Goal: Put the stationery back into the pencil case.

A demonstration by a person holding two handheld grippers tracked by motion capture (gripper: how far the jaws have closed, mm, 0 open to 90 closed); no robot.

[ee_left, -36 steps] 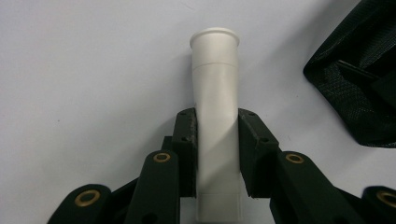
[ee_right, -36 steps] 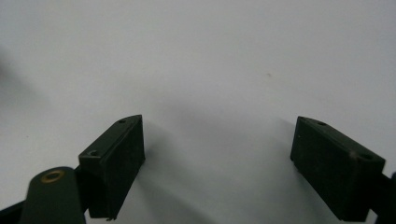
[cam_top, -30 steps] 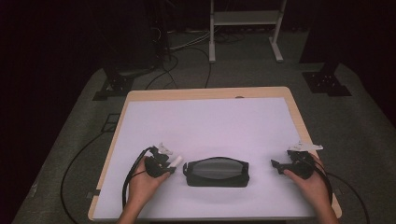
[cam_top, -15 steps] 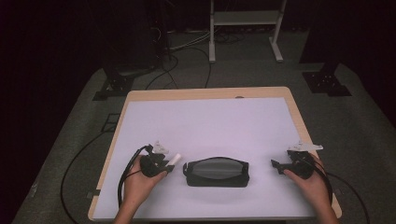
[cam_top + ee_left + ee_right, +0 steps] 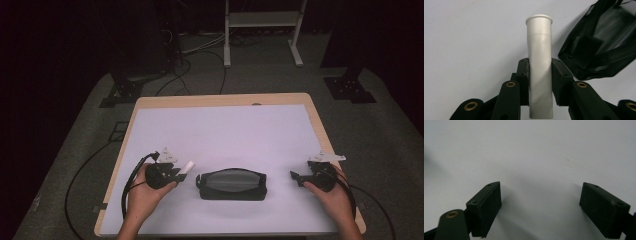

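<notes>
A black mesh pouch [image 5: 231,184] lies flat near the table's front edge, and its corner [image 5: 596,45] lies at the upper right of the left gripper view. To its left, my left gripper [image 5: 175,172] is shut on a white tube [image 5: 540,65] whose capped end [image 5: 188,167] points toward the pouch. The tube's tip stays a little short of the pouch. My right gripper [image 5: 296,176] rests on the table to the right of the pouch, apart from it. Its jaws stand wide open over bare white surface [image 5: 541,202].
The white tabletop [image 5: 220,135] has a wooden rim [image 5: 215,100]. Cables [image 5: 80,175] trail off the left side onto the grey floor. A white metal stand [image 5: 262,25] and dark equipment bases stand beyond the far edge.
My left gripper has drawn slightly back to the left with the tube, away from the pouch. The right gripper and the pouch have stayed put.
</notes>
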